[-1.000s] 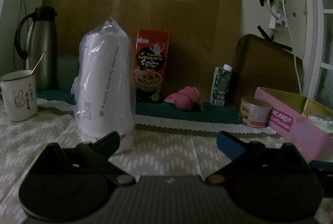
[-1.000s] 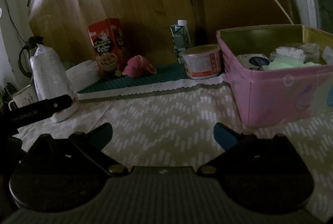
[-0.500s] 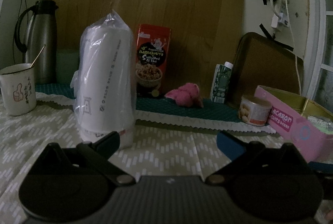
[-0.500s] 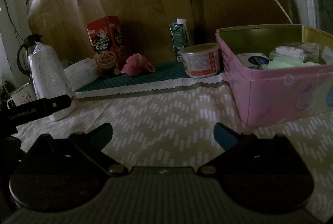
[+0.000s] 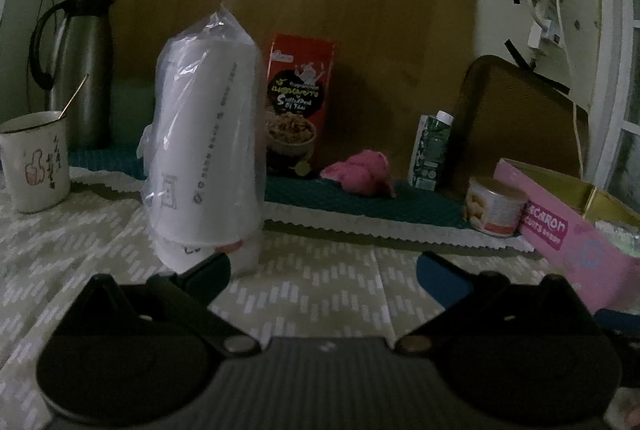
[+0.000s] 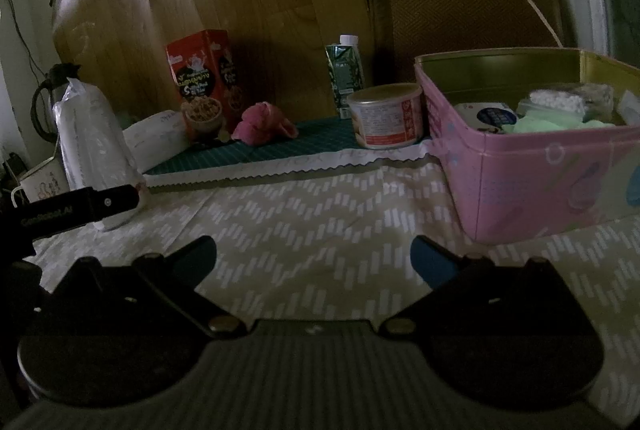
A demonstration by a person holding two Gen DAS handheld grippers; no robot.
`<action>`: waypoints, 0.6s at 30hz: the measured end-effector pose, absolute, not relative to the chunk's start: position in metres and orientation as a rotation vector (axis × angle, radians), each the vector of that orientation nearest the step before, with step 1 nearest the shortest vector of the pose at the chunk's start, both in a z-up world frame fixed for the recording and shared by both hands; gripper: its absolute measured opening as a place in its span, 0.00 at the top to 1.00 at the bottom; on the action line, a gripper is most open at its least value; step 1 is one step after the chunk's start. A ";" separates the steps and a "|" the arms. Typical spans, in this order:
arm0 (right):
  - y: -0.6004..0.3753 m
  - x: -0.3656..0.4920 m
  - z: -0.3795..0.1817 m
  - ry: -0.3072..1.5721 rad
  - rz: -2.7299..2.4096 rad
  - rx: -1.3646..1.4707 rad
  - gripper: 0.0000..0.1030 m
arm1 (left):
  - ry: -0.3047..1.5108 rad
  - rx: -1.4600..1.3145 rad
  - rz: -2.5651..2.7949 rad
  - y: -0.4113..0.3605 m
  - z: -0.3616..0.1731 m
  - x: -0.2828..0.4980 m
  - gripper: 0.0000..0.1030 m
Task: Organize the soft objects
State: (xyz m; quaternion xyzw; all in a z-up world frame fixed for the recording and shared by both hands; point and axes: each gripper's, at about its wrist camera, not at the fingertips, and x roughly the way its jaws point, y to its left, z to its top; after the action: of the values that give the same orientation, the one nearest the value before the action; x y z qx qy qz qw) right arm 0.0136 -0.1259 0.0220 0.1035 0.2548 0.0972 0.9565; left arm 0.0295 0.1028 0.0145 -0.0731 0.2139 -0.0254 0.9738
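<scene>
Both grippers, left gripper [image 5: 322, 270] and right gripper [image 6: 313, 257], spread apart, empty; pink plush [image 6: 262, 124] left of pink tin [image 6: 520, 186], well apart, on green mat [image 6: 256, 150]

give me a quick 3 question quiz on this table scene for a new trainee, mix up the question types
1. True or false: the left tongs are shut on the pink soft toy.
2. Multiple choice: what stands directly to the right of the pink soft toy in the left wrist view? A) green drink carton B) steel jug C) white mug
3. Fill in: the open pink tin sits on the ______ side of the table in both views.

Key: 1 false, both the left tongs and the right tongs are open and empty, and the toy lies on the green mat at the back. 2 A. 3 right.
</scene>
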 end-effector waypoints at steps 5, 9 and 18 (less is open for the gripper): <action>-0.125 0.014 0.022 0.518 0.193 0.203 0.00 | 0.439 -0.147 -0.049 0.103 0.014 0.031 0.00; -0.126 0.014 0.021 0.517 0.193 0.199 0.00 | 0.442 -0.138 -0.046 0.101 0.014 0.032 0.00; -0.126 0.013 0.022 0.509 0.189 0.189 0.00 | 0.448 -0.131 -0.043 0.101 0.014 0.032 0.00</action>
State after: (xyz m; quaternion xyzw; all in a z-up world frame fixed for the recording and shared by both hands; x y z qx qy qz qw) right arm 0.0128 -0.1255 0.0218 0.0933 0.2509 0.0932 0.9590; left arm 0.0322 0.1013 0.0137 -0.0651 0.2220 -0.0214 0.9726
